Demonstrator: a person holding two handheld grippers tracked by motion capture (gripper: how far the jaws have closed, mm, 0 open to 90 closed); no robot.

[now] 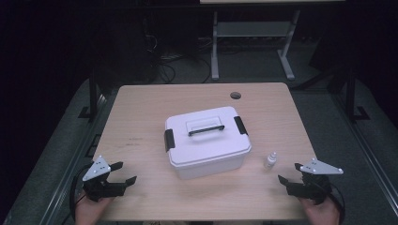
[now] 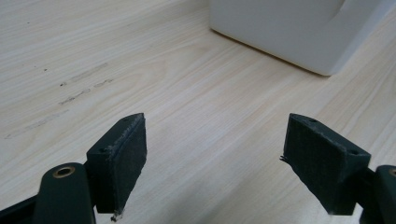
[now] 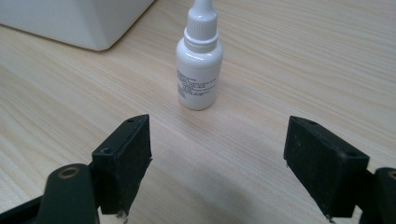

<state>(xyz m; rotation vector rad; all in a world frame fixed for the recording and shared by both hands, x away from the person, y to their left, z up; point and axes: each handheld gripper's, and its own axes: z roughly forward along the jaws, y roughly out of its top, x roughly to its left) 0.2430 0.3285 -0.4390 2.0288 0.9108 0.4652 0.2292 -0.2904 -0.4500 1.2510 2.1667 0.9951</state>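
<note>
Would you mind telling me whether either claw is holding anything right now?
Nothing is held: the left claw and right claw are open, the dropper bottle standing free.

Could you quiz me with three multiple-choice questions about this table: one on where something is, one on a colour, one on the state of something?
1. Where does the small dropper bottle stand?
A. on the box lid
B. on the table, near the right gripper
C. between the left gripper's jaws

2. What colour are the latches on the white box?
A. black
B. red
C. white

3. How is the left gripper?
A. shut on the bottle
B. open, holding nothing
C. shut on the handle

Answers: 1 B, it stands upright beside the box, ahead of that gripper. 2 A, both end clips look dark. 3 B, bare wood shows between its jaws.
</note>
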